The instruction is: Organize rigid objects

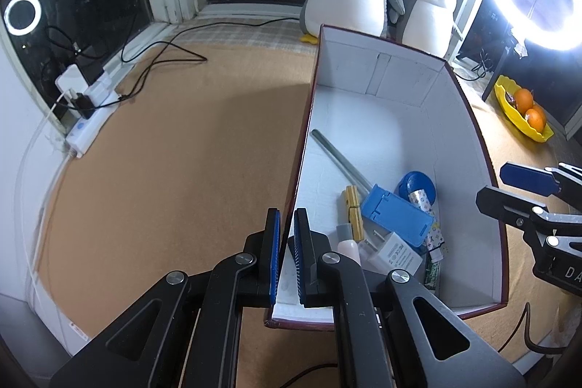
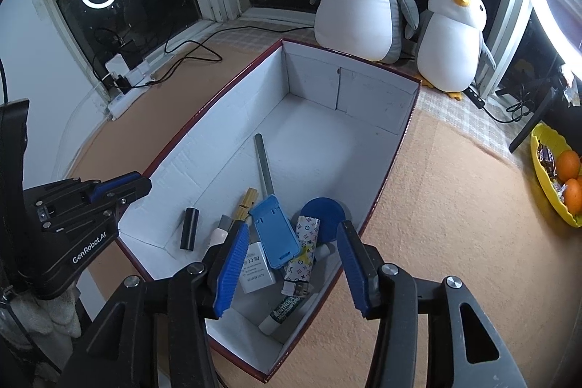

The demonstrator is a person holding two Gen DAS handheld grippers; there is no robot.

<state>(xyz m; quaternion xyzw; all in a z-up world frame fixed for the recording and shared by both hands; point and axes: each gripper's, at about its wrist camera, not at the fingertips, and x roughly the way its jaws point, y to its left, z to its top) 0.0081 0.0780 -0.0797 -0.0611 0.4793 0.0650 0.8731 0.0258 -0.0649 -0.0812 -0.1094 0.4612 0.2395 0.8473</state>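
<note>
Down in the white-lined box [image 2: 313, 79], the blue phone stand [image 2: 274, 231], charger [image 2: 256, 268] and patterned lighter [image 2: 303, 250] sit piled right below the right gripper [image 2: 291, 264], jaws apart, holding nothing. Left gripper [image 1: 287, 253] has its jaws pinched on the box's side wall.

Left gripper [image 1: 287, 257] fingers pinched together, right gripper [image 2: 291, 266] fingers apart
</note>
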